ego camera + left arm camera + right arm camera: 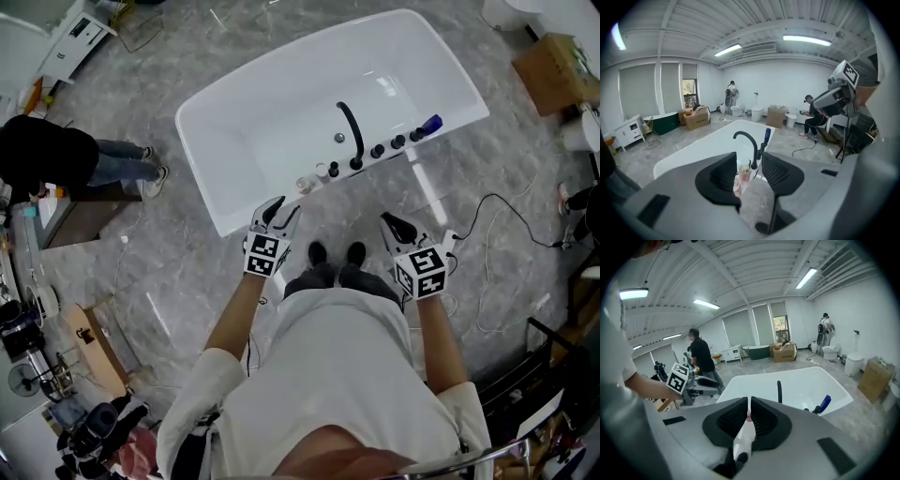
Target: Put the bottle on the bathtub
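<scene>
A small clear bottle with pinkish contents point(305, 185) stands on the near rim of the white bathtub point(216, 211), left of the black faucet point(352, 131). A second small container point(322, 172) stands beside it. My left gripper point(283, 208) hovers just short of the rim, open and empty. In the left gripper view the bottle point(743, 174) shows through the gap of that gripper point(749, 161), ahead of the jaws and not touched. My right gripper point(391, 222) hangs right of the faucet over the floor. In its own view the right gripper point(748, 401) is shut with nothing held.
A blue hand shower point(431, 124) and black knobs point(387, 146) sit on the tub rim at the right. The person's feet point(335, 253) stand close to the tub. A seated person point(56, 155), cardboard boxes point(548, 61) and a floor cable point(497, 225) surround it.
</scene>
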The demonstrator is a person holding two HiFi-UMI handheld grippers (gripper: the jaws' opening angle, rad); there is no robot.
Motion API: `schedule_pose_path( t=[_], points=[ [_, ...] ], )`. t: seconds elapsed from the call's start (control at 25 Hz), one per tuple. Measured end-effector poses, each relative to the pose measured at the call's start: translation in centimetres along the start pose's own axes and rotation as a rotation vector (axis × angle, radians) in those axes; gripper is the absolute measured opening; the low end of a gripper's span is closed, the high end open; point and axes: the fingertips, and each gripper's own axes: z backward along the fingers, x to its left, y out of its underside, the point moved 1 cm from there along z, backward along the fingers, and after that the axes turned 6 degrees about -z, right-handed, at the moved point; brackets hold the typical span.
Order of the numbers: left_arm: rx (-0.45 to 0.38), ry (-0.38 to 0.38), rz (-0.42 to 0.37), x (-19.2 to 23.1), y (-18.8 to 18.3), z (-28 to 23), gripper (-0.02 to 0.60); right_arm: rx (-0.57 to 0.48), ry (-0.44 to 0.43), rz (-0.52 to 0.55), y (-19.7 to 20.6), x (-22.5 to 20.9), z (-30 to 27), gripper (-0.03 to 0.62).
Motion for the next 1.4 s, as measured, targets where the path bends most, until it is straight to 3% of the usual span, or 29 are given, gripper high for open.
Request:
schedule_pose_path(
  t=[0.24, 0.44, 0.56, 0.76, 1.04, 1.4],
  points=[
    [0.000, -0.064, 0.018, -0.6, -3.5, 3.9, 0.076, -0.078, -0.011, -0.015, -2.5, -0.4, 2.7, 0.041],
    [-0.058, -0.103, 0.030, 0.0, -6.7, 7.8, 0.011, -0.136, -0.045, 0.009, -4.5, 0.5, 3.4, 0.041],
    [-0.086, -0.126, -0.014, 0.2, -7.8, 9.0, 0.008, -0.135, -0.090, 0.054, -5.2, 1.5, 3.0, 0.041],
    [-0.132, -0.090, 0.032, -0.3, -9.6, 10.5, 0.008, -0.165, -0.134, 0.136, -6.8, 3.0, 3.7, 0.041],
    [-0.144, -0.090, 0.019, 0.2, -10.1, 12.2, 0.008, -0.236, -0.140, 0.173, -8.6, 4.6, 3.9, 0.040],
    [-0.200, -0.064, 0.112, 0.5, -10.0, 13.3, 0.008, -0.235, -0.122, 0.177, -7.9, 5.2, 4.9, 0.040]
  ],
)
